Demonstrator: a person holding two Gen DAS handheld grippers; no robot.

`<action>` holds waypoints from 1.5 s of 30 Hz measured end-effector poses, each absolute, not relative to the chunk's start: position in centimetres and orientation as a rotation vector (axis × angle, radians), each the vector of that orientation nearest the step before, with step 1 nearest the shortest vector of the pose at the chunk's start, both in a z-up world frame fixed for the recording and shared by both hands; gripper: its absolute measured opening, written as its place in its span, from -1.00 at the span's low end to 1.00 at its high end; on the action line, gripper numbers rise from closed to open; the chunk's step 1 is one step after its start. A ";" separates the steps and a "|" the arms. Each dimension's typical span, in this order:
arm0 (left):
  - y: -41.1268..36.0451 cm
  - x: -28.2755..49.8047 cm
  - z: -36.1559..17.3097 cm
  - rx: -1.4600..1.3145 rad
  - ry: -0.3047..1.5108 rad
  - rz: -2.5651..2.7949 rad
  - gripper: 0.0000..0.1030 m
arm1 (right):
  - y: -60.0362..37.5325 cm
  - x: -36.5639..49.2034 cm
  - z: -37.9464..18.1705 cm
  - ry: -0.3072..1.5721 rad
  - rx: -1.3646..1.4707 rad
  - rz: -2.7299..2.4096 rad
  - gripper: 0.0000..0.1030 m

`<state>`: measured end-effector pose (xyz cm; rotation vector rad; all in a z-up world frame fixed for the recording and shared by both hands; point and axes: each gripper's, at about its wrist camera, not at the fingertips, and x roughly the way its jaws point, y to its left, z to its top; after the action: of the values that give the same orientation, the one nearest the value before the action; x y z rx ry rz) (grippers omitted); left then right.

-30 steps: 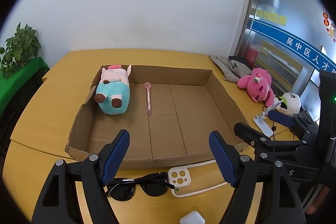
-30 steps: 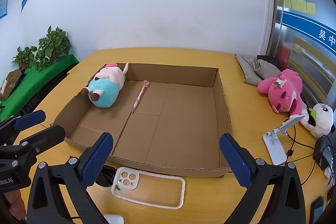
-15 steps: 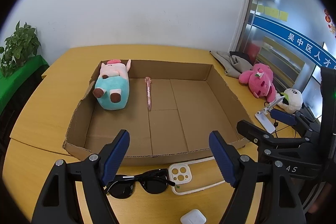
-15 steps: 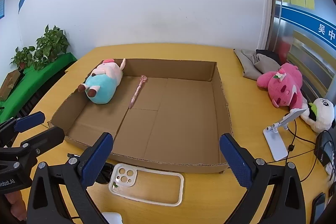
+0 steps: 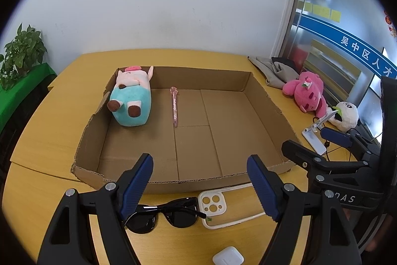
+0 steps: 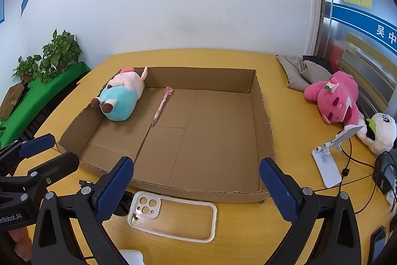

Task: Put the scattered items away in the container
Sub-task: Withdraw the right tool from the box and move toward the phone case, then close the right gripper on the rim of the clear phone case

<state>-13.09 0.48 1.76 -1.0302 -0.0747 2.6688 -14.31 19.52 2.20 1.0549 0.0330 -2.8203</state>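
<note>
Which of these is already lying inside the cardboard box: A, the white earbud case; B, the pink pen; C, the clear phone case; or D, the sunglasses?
B: the pink pen lies on the floor of the cardboard box beside the plush pig, while the sunglasses, phone case and earbud case sit on the table in front of it.

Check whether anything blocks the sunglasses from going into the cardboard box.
Only the box's own low front wall stands between it and the sunglasses. Lifted over that wall, they would likely meet bare floor just beyond.
</note>
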 end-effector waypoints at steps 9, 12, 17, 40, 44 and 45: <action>0.4 -13.0 -1.5 -1.141 -0.080 2.594 0.51 | 22.1 -14.1 -2.0 0.026 1.216 -2.786 1.00; 0.5 -12.9 -3.0 -1.186 -0.077 2.561 0.51 | 23.4 -14.0 -4.9 0.018 1.326 -2.744 0.99; 1.2 -12.8 -4.9 -1.243 -0.066 2.505 0.51 | 24.2 -14.2 -8.6 -0.019 1.442 -2.666 0.90; 5.1 -12.2 -8.1 -1.323 0.023 2.340 0.46 | 26.1 -11.6 -12.0 0.048 1.516 -2.578 -0.70; 6.7 -12.3 -9.3 -1.370 -0.004 2.252 0.18 | 27.1 -10.4 -12.0 0.038 1.519 -2.585 -0.70; 7.1 -12.3 -9.6 -1.381 0.004 2.243 0.18 | 27.3 -10.2 -12.0 0.032 1.519 -2.586 -0.70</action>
<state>-12.27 7.12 -9.57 -1.3807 0.0042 2.2435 -10.18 27.32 -12.01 1.5193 0.0319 -2.5865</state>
